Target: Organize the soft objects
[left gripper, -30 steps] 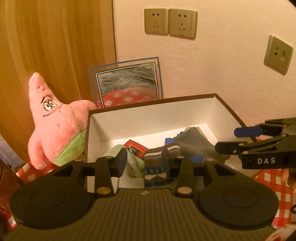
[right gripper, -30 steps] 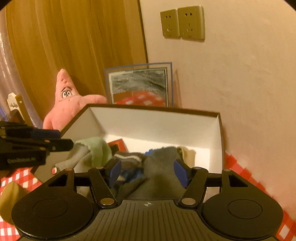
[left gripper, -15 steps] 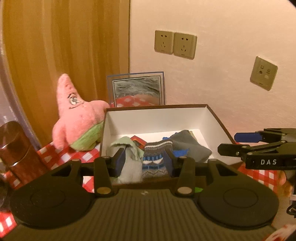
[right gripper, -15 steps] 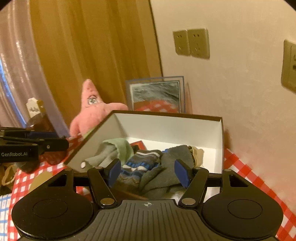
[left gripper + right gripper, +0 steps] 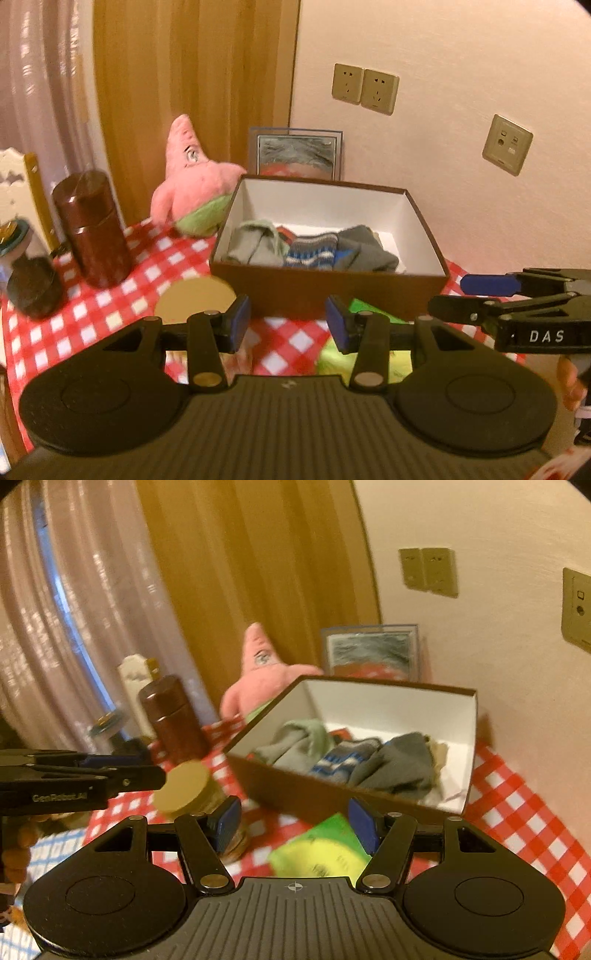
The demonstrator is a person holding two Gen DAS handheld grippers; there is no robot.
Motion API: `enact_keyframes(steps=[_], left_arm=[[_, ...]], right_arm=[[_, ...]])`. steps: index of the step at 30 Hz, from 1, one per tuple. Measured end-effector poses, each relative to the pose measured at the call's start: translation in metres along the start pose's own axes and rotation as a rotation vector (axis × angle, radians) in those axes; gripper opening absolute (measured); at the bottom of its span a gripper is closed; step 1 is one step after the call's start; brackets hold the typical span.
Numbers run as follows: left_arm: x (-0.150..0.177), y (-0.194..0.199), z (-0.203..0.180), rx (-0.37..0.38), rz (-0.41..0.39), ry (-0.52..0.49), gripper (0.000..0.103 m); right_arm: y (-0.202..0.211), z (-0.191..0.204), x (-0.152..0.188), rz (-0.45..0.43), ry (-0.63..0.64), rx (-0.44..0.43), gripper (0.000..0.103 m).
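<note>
A brown box [image 5: 332, 291] [image 5: 314, 794] with a white inside stands on the red checked cloth. Several socks lie in it: a grey-green one [image 5: 255, 242] [image 5: 295, 742], a striped blue one [image 5: 312, 251] [image 5: 340, 760] and a dark grey one [image 5: 369, 249] [image 5: 402, 764]. A pink star plush [image 5: 195, 184] [image 5: 266, 675] leans behind the box's left corner. My left gripper [image 5: 288, 325] hovers open and empty in front of the box. My right gripper [image 5: 293, 821] [image 5: 448, 295] is open and empty too, to the right of the left one.
A dark brown canister [image 5: 92, 236] [image 5: 173, 716] and a tan-lidded jar [image 5: 195, 299] [image 5: 183, 786] stand left of the box. A green-yellow packet [image 5: 365, 354] [image 5: 325, 849] lies in front of it. A framed picture [image 5: 295, 153] leans on the wall with sockets [image 5: 365, 88].
Both grippers have pulled back and up from over the box; the socks stay inside. The canister, jar and more checked cloth have come into view.
</note>
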State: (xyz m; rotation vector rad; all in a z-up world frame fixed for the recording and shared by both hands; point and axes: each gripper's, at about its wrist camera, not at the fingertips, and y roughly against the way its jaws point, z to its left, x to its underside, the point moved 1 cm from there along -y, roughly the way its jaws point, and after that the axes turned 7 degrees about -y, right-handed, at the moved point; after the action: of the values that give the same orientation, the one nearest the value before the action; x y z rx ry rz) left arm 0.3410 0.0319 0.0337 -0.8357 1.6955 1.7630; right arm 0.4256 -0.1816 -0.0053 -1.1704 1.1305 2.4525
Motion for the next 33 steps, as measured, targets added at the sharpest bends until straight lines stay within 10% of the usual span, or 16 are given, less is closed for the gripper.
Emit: enact_keyframes(steps=[12,33], left_arm=[[0.067,0.051,-0.037,-0.087,0.064,0.108,0.043],[0.159,0.118,-0.029,-0.119,0.209,0.145,0.043]], right_arm=[[0.032,0.006,0.062,0.139,0.066,-0.109,0.064],[0.06,0.034,0.158,0.304,-0.029,-0.021,0.064]])
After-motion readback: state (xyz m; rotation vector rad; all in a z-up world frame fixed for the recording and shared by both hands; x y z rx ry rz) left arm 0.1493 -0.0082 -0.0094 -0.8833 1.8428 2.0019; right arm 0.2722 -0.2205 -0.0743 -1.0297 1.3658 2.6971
